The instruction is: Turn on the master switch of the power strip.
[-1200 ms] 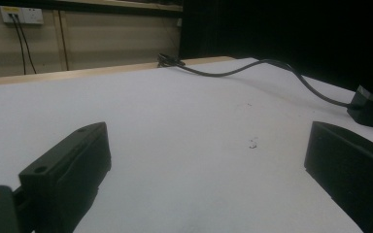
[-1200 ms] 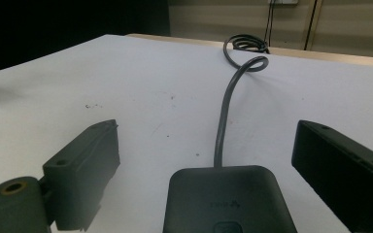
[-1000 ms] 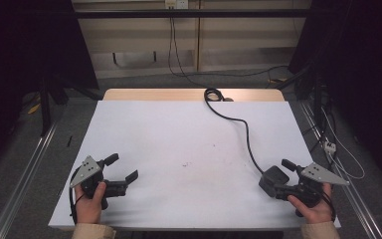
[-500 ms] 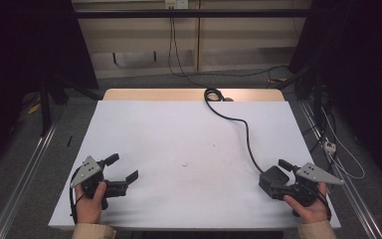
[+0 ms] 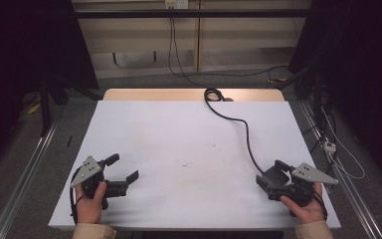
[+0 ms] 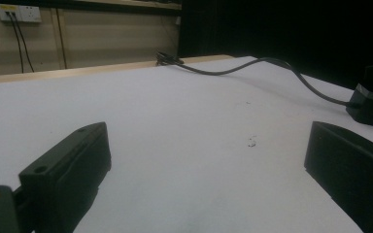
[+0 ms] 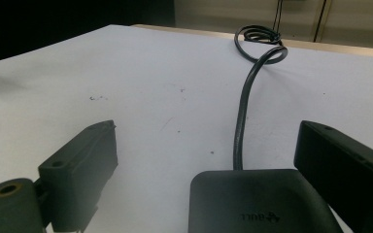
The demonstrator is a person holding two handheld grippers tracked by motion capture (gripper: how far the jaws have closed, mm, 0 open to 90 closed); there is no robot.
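Claw on my right (image 5: 274,175) stands wide, its two black jaws spread to either side of a flat black box (image 7: 260,201) that lies on the table (image 5: 189,134); from the right gripper view the box sits between the jaws and close in at their base, and I cannot tell whether either jaw touches it yet. I judge the step in hand to be taking hold of that box, so the sound way is to keep the claw level with the tabletop, centre the box between the jaws, and close evenly on its two side walls rather than on a corner. The black cable (image 5: 238,124) runs out of the box's far edge, straight ahead between the jaws, then curves up the table to a coil at the far rim, so I would keep the jaws clear of it and allow for its drag once the box lifts. My left claw (image 5: 125,168) is also wide and holds nothing; it rests at the near left of the table, well apart from the box, and can stay put. By size, I count one table with a white top, one cable, two claws, one box, and a few small dark specks (image 5: 184,165) near the middle of the white surface.
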